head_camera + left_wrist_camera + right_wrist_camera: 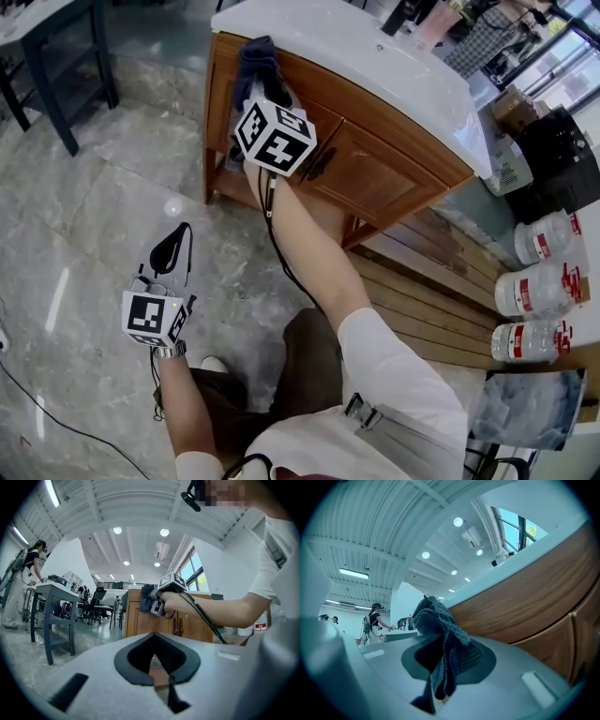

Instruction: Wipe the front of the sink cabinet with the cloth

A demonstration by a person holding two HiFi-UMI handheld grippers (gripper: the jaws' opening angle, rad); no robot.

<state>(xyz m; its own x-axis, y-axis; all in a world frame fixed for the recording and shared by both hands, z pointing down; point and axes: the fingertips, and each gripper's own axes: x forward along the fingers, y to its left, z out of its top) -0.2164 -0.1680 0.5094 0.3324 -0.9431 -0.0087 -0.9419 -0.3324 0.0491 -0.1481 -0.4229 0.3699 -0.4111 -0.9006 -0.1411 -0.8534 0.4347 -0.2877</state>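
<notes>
- The right gripper (pixel 443 663) is squeezed tight on the dark blue cloth (pixel 440 620), which sticks out past its jaws in a bunch
- The cloth sits at the top left corner of the wooden sink cabinet (pixel 375 173) front, just under the edge of the white counter (pixel 375 56)
- The cloth looks soft, light and floppy, so I think a firm pinch on the bunched middle is best, with a fat wad left free to rub the wood
- The left gripper (pixel 184 230) hangs low over the shiny floor (pixel 84 187), well apart from the cabinet, jaws together with nothing in them
</notes>
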